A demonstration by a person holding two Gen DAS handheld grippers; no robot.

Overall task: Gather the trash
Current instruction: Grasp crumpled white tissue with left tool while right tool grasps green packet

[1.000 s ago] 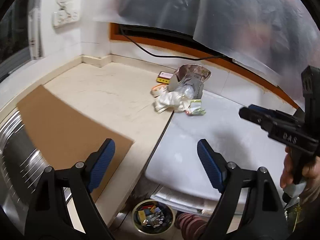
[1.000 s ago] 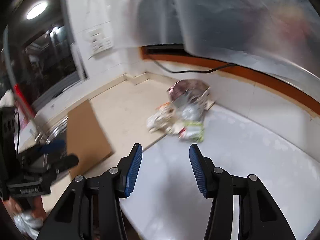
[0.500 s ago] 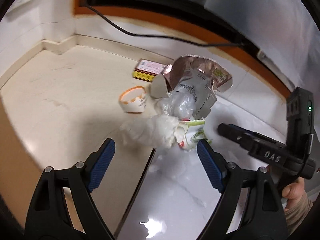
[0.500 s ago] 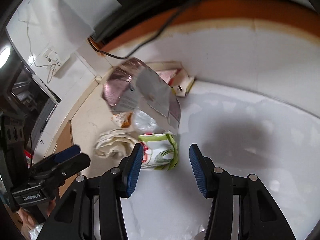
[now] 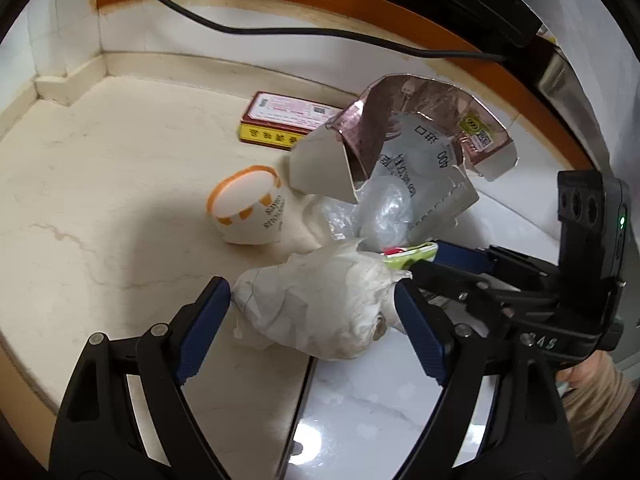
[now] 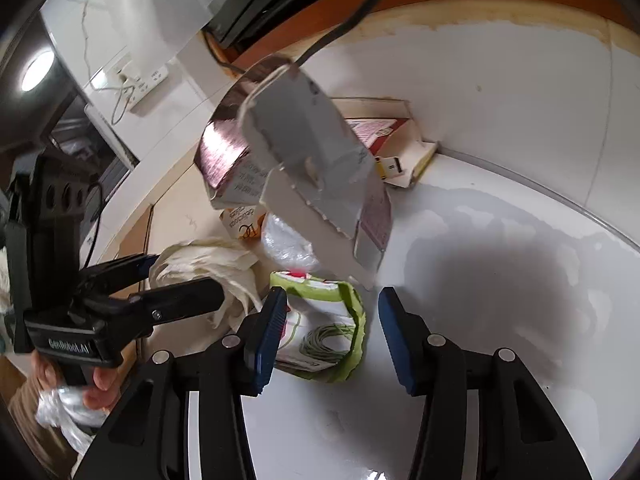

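The left gripper (image 5: 312,322) has its blue ribbed fingers apart, and the crumpled white tissue (image 5: 316,312), soft and full of folds, lies between them at the seam where the beige stone counter (image 5: 100,200) meets the glossy white marble slab (image 6: 500,280). It is hard to say if the pads already touch the paper. The right gripper (image 6: 332,332) also has its fingers spread, one on each side of a flattened green and white wrapper (image 6: 320,328) that lies on the white slab; the left pad is just beside the wrapper edge, the right pad is apart from it. In the left wrist view only a small green corner of this wrapper shows behind the tissue. Behind these two pieces stands a torn-open carton (image 5: 404,148), grey cardboard outside with a shiny pinkish foil side, its flaps ragged. Under it is a ball of clear crinkled plastic (image 5: 384,212), partly hidden. A small paper cup (image 5: 248,212), white with orange rim, lies tilted on the beige surface near the carton. A flat red and yellow box (image 5: 284,120) lies nearer the back wall, its right end covered by the carton. A black cable (image 5: 280,32) runs along the wall above.
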